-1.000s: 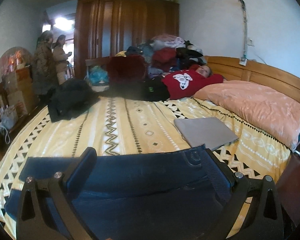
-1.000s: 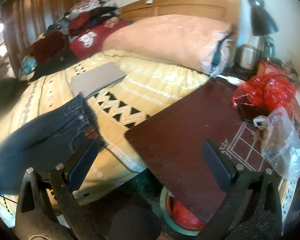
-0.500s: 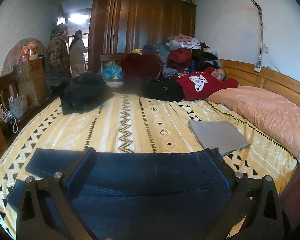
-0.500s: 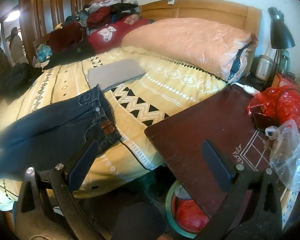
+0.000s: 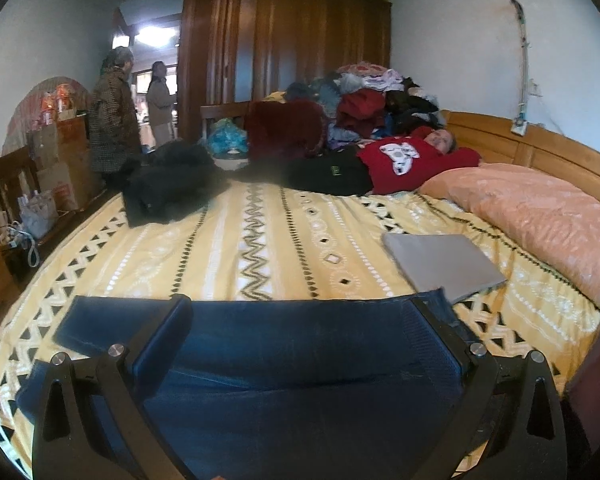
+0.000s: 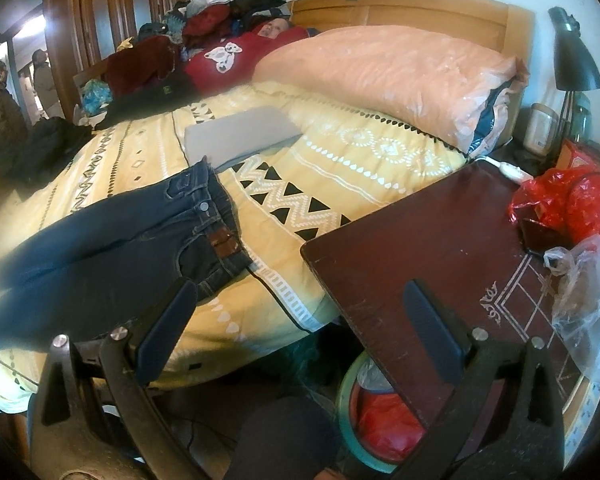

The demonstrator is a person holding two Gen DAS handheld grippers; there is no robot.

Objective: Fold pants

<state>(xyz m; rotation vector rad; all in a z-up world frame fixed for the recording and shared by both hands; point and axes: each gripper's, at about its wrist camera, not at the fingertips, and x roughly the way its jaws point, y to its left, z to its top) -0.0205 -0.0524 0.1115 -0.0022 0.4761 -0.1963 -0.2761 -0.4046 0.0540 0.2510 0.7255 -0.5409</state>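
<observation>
The jeans (image 6: 112,248) lie flat across the near edge of the bed (image 5: 260,248), legs side by side, waistband toward the laptop (image 5: 440,264) and just overlapping its near corner in the left view. The left tongs (image 5: 300,316) hang over the middle of the denim with jaws spread wide and nothing between them; the right tongs (image 6: 296,304) are likewise wide open and empty, held off the bed's corner, above the gap between mattress and the dark tabletop (image 6: 440,248). Risks, as I judge them: the waistband sits close to the bed edge, so a careless pull could drag the jeans off toward the floor; a pinch that takes only the top layer would let the fold come apart; and lifting the waistband end might catch the laptop. The left view shows the full length of both legs down to the cuffs, plus two people (image 5: 116,120) standing at the doorway; the right view alone shows the waistband button, leather patch, the tabletop with its red bag (image 6: 568,204), the lamp (image 6: 572,64) and the bin beneath
</observation>
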